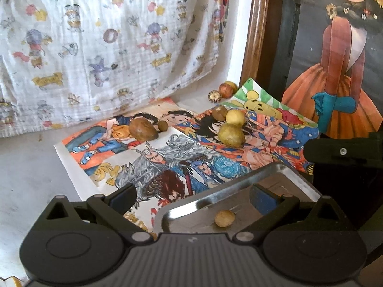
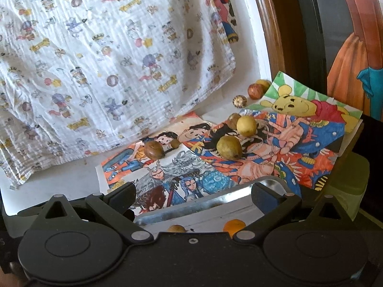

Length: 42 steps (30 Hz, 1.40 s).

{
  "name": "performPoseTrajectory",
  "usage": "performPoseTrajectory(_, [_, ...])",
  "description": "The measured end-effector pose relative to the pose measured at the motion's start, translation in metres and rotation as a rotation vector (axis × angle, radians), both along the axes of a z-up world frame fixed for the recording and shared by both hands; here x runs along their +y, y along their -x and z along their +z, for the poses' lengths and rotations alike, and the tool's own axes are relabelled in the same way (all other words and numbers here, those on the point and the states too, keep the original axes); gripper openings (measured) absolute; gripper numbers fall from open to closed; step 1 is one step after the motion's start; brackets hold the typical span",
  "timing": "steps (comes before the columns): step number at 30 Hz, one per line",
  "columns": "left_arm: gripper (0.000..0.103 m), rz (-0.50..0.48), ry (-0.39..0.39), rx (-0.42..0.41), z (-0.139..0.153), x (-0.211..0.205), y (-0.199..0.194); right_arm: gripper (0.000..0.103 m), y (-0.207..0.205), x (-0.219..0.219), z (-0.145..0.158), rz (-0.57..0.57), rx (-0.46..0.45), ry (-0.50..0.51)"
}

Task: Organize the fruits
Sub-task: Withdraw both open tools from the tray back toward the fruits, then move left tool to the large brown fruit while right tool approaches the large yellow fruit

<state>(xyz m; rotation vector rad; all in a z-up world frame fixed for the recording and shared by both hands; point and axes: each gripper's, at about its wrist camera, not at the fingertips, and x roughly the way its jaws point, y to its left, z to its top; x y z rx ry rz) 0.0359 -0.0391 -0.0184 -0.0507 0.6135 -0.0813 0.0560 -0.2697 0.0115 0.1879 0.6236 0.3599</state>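
On tray (image 1: 282, 177), near edge: one small yellow fruit (image 1: 224, 218), lying between spread fingers of left gripper (image 1: 194, 196), untouched. Right gripper (image 2: 194, 195) likewise released, empty, above tray rim (image 2: 215, 201); orange fruit (image 2: 233, 226) just below. Beyond, on drawings (image 1: 167, 157): green pear (image 1: 231, 135), yellow fruit (image 1: 235, 117), brown fruit (image 1: 143, 129). Behind: printed cloth (image 1: 95, 47) hanging.
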Motion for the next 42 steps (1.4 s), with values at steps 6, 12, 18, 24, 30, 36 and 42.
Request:
performPoseTrajectory(6, [0.102, 0.032, 0.006, -0.026, 0.008, 0.013, 0.000, 0.102, 0.004, 0.005, 0.010, 0.004, -0.020, 0.007])
performPoseTrajectory(12, [0.102, 0.051, 0.009, -0.039, 0.011, 0.023, -0.007, 0.102, -0.003, 0.012, 0.013, 0.015, -0.021, 0.013])
performPoseTrajectory(18, [0.102, 0.065, 0.009, -0.038, 0.009, 0.032, -0.020, 0.102, -0.015, 0.019, 0.014, 0.025, -0.016, 0.023])
performPoseTrajectory(24, [0.102, 0.074, 0.003, -0.027, 0.002, 0.040, -0.044, 0.102, -0.042, 0.027, 0.008, 0.036, 0.010, 0.047])
performPoseTrajectory(30, [0.102, 0.087, 0.002, -0.002, -0.010, 0.050, -0.080, 0.102, -0.083, 0.038, 0.000, 0.053, 0.036, 0.072])
performPoseTrajectory(36, [0.102, 0.091, -0.006, 0.024, -0.025, 0.055, -0.126, 0.102, -0.133, 0.044, -0.016, 0.054, 0.082, 0.093])
performPoseTrajectory(42, [0.102, 0.097, -0.009, 0.042, -0.039, 0.059, -0.175, 0.102, -0.175, 0.051, -0.029, 0.065, 0.109, 0.111])
